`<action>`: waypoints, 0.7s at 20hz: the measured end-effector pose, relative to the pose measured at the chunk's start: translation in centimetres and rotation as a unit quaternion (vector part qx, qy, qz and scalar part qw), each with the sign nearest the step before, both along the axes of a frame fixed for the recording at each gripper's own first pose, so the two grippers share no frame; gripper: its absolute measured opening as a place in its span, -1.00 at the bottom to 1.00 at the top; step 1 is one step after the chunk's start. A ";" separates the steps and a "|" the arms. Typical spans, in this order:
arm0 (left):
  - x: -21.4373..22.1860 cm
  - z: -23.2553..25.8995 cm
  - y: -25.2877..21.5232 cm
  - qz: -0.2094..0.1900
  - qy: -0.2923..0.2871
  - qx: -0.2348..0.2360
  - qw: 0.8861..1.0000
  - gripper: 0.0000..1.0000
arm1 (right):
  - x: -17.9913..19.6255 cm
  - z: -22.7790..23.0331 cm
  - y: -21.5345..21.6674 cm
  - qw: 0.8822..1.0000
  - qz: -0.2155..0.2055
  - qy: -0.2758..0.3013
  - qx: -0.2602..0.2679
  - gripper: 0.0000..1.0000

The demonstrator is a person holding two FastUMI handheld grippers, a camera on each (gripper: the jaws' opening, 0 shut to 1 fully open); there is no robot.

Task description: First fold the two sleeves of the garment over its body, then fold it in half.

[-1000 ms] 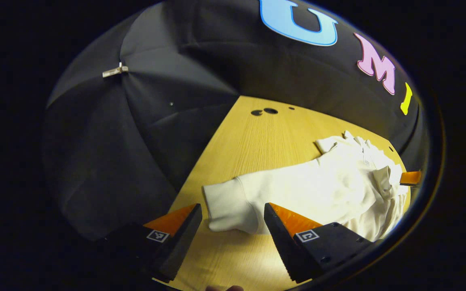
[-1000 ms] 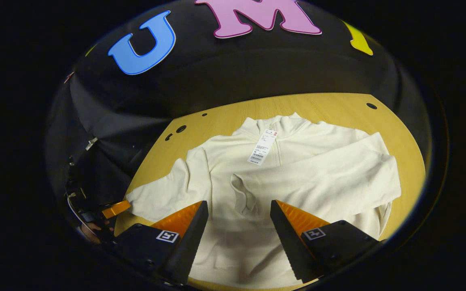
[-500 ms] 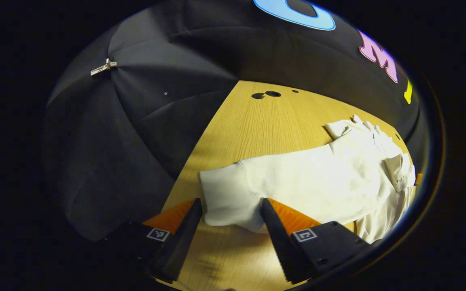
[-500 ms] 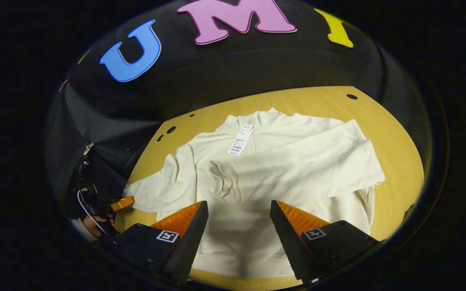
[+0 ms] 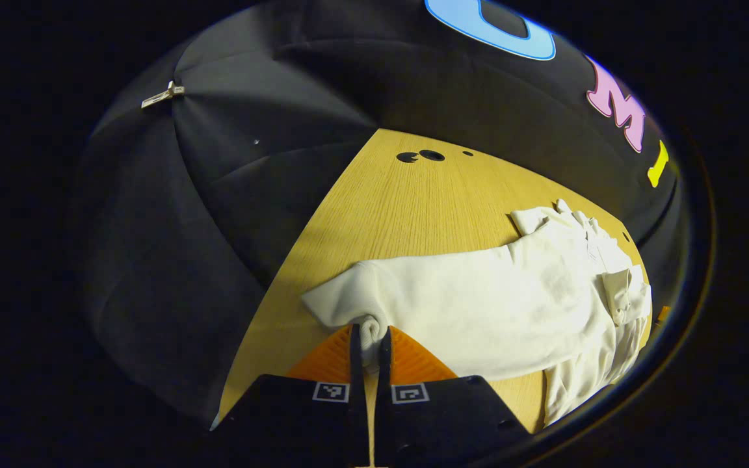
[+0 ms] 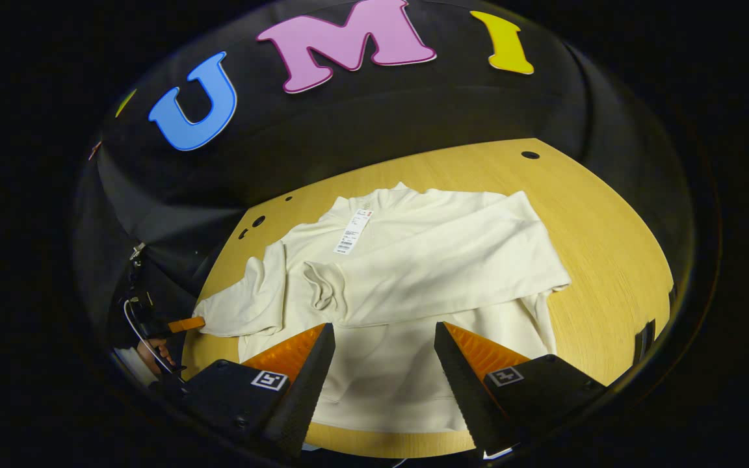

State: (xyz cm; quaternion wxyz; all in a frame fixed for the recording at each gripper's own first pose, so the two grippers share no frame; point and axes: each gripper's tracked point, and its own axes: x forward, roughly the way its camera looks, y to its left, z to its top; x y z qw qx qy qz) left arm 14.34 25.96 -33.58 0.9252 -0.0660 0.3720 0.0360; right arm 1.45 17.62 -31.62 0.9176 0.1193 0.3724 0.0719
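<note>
A cream sweatshirt (image 6: 407, 260) lies face up on the wooden table (image 6: 602, 240), with a hang tag (image 6: 352, 232) at its collar. One sleeve (image 6: 439, 276) is folded across the body, its cuff near the chest. The other sleeve (image 5: 465, 299) stretches out flat toward the table's edge. My left gripper (image 5: 368, 341) is shut on that sleeve's cuff (image 5: 372, 328), which bunches between the fingers. In the right gripper view the left gripper (image 6: 183, 324) is at the sleeve's end, held by a hand. My right gripper (image 6: 384, 351) hovers open above the sweatshirt's lower body, holding nothing.
Black cloth walls stand behind and left of the table. Small dark holes (image 5: 420, 156) mark the tabletop near its far corner, and another hole (image 6: 530, 155) is at the far right. Bare wood (image 6: 608, 273) lies right of the garment.
My left gripper moved forward onto the outstretched sleeve's cuff and shut on it. My right gripper drew back and higher from the garment, staying open.
</note>
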 end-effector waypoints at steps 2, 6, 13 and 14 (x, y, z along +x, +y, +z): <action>0.0 1.5 -0.6 0.003 -0.021 0.011 1.000 -0.83 | -0.6 0.0 -1.6 1.000 -0.015 0.003 0.004 0.90; -0.6 5.2 -3.9 -0.020 -0.064 0.003 0.998 -0.83 | -1.5 0.4 -4.6 0.999 -0.037 0.002 0.008 0.90; -0.6 11.0 -11.7 -0.045 -0.107 -0.037 0.993 -0.83 | -2.6 -0.6 -8.9 0.999 -0.043 0.011 -0.004 0.90; -0.5 12.0 -13.0 -0.048 -0.113 -0.038 0.992 -0.84 | -2.5 -0.8 -9.5 0.999 -0.047 0.013 -0.002 0.90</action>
